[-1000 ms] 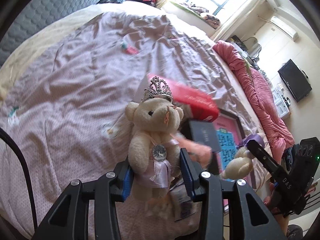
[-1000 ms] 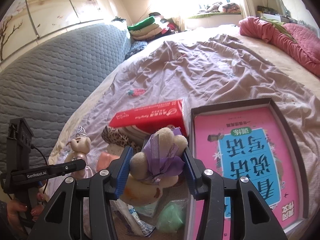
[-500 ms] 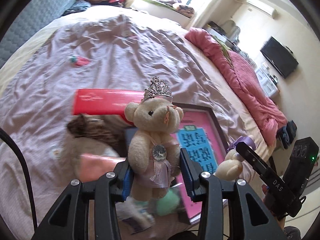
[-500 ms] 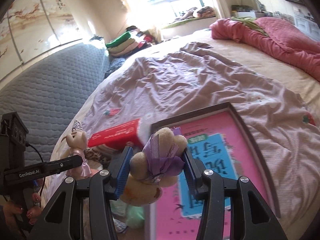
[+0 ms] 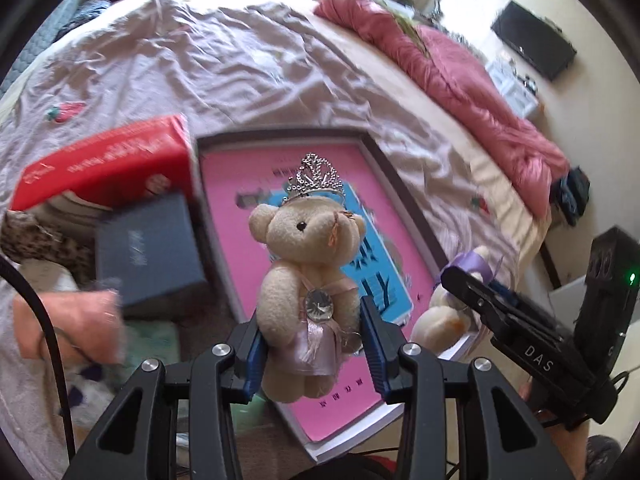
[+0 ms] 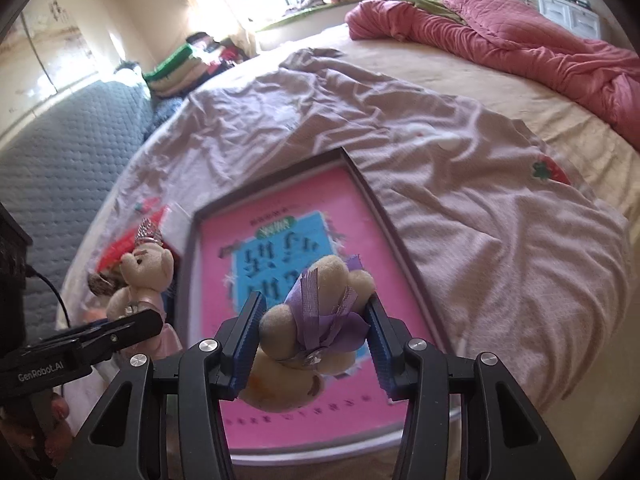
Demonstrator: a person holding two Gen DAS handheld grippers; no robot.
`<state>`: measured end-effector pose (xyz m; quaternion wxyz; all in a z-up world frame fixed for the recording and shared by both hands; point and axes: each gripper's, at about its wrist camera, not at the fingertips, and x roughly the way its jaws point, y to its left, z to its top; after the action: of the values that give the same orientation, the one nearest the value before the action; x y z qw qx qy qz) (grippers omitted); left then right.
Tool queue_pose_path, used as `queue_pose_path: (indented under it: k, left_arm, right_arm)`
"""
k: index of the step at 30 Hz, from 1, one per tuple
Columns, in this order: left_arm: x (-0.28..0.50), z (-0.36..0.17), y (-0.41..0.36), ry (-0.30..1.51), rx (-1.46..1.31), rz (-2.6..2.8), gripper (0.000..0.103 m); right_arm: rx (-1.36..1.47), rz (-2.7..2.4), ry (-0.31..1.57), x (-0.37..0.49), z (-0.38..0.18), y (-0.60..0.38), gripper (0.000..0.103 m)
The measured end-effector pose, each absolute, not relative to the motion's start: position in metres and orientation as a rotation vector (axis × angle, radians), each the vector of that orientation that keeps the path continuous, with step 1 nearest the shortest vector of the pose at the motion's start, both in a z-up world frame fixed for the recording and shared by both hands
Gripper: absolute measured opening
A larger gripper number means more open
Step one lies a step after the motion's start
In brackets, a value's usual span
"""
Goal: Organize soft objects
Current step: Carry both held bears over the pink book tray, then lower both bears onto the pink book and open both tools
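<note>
My left gripper (image 5: 310, 332) is shut on a cream teddy bear with a silver crown (image 5: 308, 280) and holds it upright above a pink book. My right gripper (image 6: 314, 334) is shut on a cream bear with a purple ribbon (image 6: 316, 320), also above the book. The crowned bear also shows in the right wrist view (image 6: 142, 268) at the left. The ribbon bear shows in the left wrist view (image 5: 444, 312) at the right, in the other gripper. A pink soft item (image 5: 68, 324) and a leopard-print one (image 5: 36, 236) lie at the left.
A large pink book in a dark frame (image 5: 384, 168) lies on the wrinkled lilac sheet (image 6: 500, 220). A red box (image 5: 108, 164) and a dark blue box (image 5: 148, 252) lie left of it. A rose quilt (image 6: 520, 44) is bunched at the far right. Folded clothes (image 6: 176, 68) are stacked at the back.
Both grippers have swung right with their bears, from over the pile of boxes and soft items to over the pink book. Both grips are unchanged.
</note>
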<state>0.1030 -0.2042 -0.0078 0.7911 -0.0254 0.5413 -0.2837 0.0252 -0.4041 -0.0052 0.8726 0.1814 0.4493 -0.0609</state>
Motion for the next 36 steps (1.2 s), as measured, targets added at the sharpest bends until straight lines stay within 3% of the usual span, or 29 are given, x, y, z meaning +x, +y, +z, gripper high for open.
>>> queue_pose_path:
  k: [9, 36]
  left_arm:
    - [0.087, -0.031, -0.236, 1.224, 0.038, -0.651, 0.043]
    - [0.087, -0.057, -0.261, 1.315, 0.080, -0.676, 0.050]
  right_arm:
    - [0.351, -0.161, 1.038, 0.025, -0.028, -0.411, 0.051]
    - [0.385, -0.167, 1.098, 0.027, -0.041, -0.416, 0.061]
